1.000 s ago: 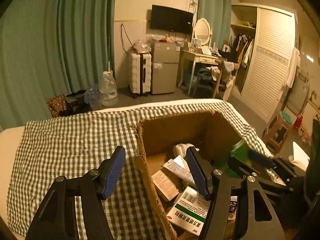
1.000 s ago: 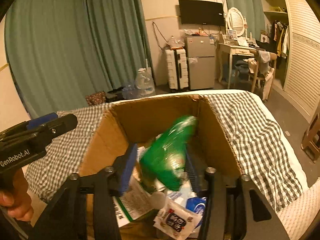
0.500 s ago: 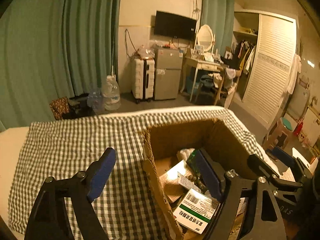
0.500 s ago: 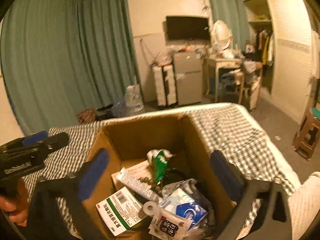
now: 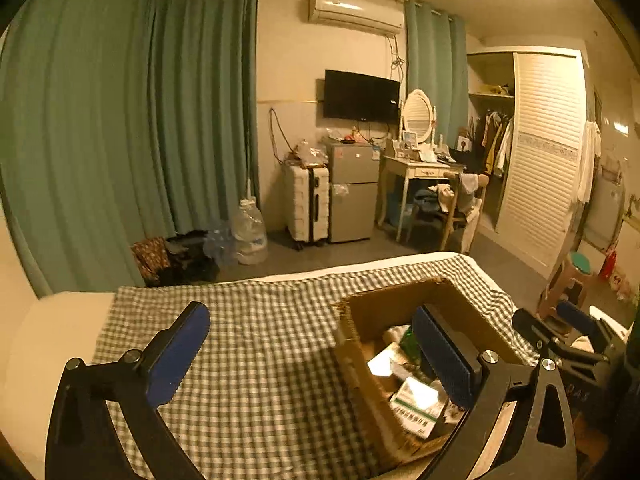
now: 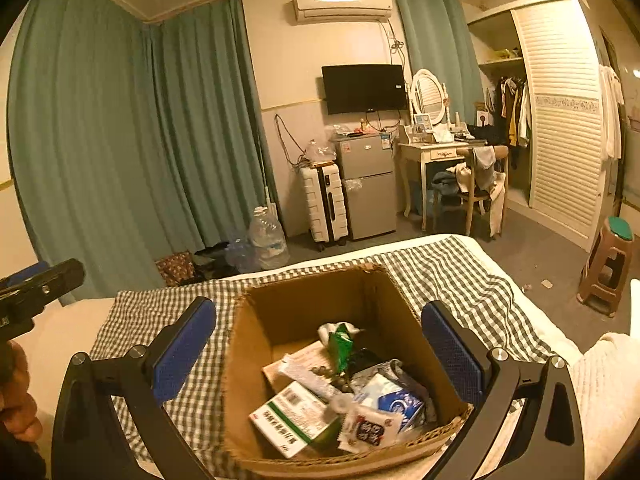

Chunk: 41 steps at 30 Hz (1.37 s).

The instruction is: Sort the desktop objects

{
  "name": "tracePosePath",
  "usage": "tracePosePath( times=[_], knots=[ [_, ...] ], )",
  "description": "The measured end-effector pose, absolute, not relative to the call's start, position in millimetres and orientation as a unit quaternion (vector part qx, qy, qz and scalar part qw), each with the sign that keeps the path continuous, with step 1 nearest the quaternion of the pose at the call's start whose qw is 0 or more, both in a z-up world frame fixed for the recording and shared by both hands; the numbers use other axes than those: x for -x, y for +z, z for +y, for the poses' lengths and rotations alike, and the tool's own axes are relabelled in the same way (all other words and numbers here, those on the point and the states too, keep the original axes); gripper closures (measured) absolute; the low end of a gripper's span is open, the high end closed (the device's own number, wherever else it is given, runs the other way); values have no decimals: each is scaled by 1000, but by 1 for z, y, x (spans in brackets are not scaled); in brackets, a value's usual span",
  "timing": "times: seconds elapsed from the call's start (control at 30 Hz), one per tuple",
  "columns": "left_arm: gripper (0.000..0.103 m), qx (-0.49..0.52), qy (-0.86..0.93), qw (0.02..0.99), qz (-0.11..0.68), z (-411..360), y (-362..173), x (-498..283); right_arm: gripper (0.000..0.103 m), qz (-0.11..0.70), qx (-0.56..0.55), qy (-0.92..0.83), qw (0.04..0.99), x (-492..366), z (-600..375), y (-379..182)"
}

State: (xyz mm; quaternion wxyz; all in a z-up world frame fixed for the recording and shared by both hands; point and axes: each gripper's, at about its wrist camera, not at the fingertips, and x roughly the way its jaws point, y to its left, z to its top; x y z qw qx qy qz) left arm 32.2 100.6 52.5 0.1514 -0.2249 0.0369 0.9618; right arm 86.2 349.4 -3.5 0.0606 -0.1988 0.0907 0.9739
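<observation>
On a bed spread with a green-and-white checked cloth [image 6: 452,276], an open brown cardboard box [image 6: 296,304] holds the sorted items: a white-and-green printed medicine carton [image 6: 296,416], a small green packet [image 6: 340,344] standing upright, a blue-and-white pouch [image 6: 392,396] and a white sachet with dark print [image 6: 368,428]. The right gripper [image 6: 320,352] hangs above the box, jaws spread wide and empty. The left gripper [image 5: 312,352], its jaws having just been opening, also grips nothing, straddling the box's left wall.
</observation>
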Motion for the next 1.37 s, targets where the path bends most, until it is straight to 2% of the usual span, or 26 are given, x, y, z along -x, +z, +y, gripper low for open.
tracePosePath(
  times=[0.23, 0.47, 0.8, 1.03, 1.2, 1.37],
  knots=[
    [0, 223, 965, 133, 28, 45, 74, -52, 0, 67, 184, 980, 45, -108, 300, 27],
    [0, 229, 969, 92, -2, -22, 71, -54, 0, 39, 176, 983, 36, -116, 245, 42],
    [0, 238, 970, 38, -15, -84, 18, -40, 0, 24, 204, 979, -10, -97, 197, 4],
    [0, 285, 959, 15, 1, -83, -28, -12, 0, -13, 248, 969, -20, -73, 196, -39],
    [0, 301, 953, 27, -11, -78, -39, 0, 0, -12, 263, 964, -33, -65, 196, -54],
    [0, 302, 953, 22, 9, -72, -41, 0, 0, -22, 258, 965, -36, -67, 194, -55]
  ],
)
